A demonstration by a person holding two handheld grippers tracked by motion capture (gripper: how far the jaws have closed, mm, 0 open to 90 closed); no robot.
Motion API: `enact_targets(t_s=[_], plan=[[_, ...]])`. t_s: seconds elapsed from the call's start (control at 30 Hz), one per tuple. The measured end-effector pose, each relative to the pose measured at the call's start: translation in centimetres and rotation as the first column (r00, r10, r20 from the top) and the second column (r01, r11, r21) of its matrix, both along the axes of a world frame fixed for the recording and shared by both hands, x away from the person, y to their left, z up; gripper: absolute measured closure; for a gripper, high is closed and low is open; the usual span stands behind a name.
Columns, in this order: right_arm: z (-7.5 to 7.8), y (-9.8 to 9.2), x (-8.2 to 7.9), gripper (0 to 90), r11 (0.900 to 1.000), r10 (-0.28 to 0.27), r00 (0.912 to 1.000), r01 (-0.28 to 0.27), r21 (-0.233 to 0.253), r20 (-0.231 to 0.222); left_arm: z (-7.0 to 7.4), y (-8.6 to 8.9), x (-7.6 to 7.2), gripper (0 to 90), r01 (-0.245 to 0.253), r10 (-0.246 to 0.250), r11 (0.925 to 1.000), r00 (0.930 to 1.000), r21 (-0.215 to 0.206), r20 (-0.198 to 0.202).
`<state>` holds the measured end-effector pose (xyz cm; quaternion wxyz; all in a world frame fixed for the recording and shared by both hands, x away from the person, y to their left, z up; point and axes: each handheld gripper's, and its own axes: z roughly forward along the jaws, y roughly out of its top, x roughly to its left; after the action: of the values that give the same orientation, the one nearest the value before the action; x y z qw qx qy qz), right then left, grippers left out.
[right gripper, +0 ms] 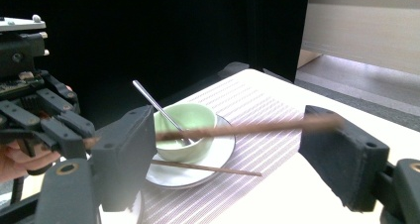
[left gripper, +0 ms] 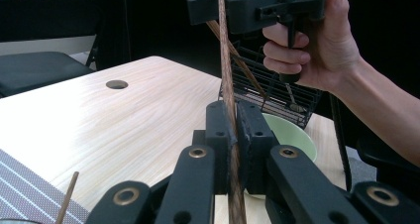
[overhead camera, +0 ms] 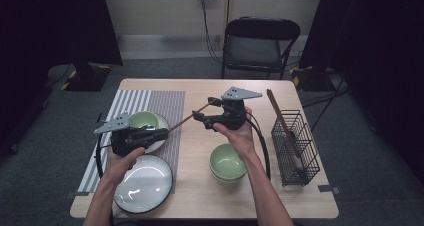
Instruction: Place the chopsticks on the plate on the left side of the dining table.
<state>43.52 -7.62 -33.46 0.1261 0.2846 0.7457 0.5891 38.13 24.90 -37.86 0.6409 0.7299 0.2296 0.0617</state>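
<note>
We've got one chopstick (overhead camera: 187, 117) spanning between the two tongs, up off the tabletop (overhead camera: 200, 186).

Left tongs (overhead camera: 162, 133): clamped tight on the stick's near end; the left gripper view has both pads pressed against it, stick (left gripper: 229, 105) running straight out ahead along the tongs' own axis toward the right hand (left gripper: 317, 45).

Right tongs (right gripper: 237, 149): jaws wide, stick (right gripper: 247, 130) crossing the gap from one pad toward the other, roughly square to their closing line. It looks to sit inside the gap rather than gripped; we can't tell whether it touches the far pad, that end is blurred.

Key relation: the stick's long axis runs from the left tongs up and away to the right tongs, far end nearest the right one. Our read: this is a handover, and the right tongs need to close on the far end before the left lets go, otherwise it drops.

View differences:
- The right gripper view gives us the second chopstick (right gripper: 205, 168) lying across the saucer (right gripper: 218, 154) under the green bowl (right gripper: 185, 130), with a spoon (right gripper: 158, 110) in the bowl, below and beyond the open jaws.
- The high view gives us the wire basket (overhead camera: 295, 148) off to the right tongs' outer side with another stick (overhead camera: 282, 118) in it, likely the destination.
- The left gripper view confirms the grip.
</note>
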Motion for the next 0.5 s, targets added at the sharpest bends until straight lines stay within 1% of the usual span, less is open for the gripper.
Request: enact_targets(t_s=[0.03,0.1,0.13,0.27,0.37,0.4,0.5], plan=[[-0.1,-0.2,0.0,21.1,1.000,-0.005,1.0000,0.005,0.000,-0.002,0.0,0.1,0.0,84.9,0.009,-0.009,0.9999,1.0000,-0.009,-0.002],[-0.5,-0.8,0.0,19.6,1.000,-0.006,1.0000,0.006,0.004,-0.007,0.0,0.3,0.0,84.9,-0.007,0.007,1.0000,1.0000,0.006,0.002],[-0.8,-1.2,-0.1,19.5,1.000,-0.003,1.0000,0.003,0.018,-0.009,0.0,0.4,-0.1,85.0,-0.013,0.013,0.9998,0.9999,0.014,0.001],[-1.9,-2.5,0.1,19.3,0.999,-0.028,0.9990,0.029,0.015,-0.034,-0.1,0.7,0.2,85.0,-0.028,0.028,0.9994,0.9995,0.022,-0.012],[-2.6,-3.0,0.3,19.4,0.999,-0.052,0.9974,0.051,-0.010,-0.049,-0.2,0.6,0.2,85.0,-0.033,0.034,0.9982,0.9994,0.050,-0.008],[-2.8,-3.1,0.4,19.4,0.998,-0.061,0.9969,0.060,-0.029,-0.049,-0.2,0.6,0.2,85.0,-0.036,0.036,0.9973,0.9993,0.064,-0.004],[-3.5,-3.4,0.8,19.4,0.995,-0.084,0.9946,0.080,-0.066,-0.061,-0.4,0.7,0.3,85.0,-0.037,0.037,0.9969,0.9993,0.069,-0.008]])
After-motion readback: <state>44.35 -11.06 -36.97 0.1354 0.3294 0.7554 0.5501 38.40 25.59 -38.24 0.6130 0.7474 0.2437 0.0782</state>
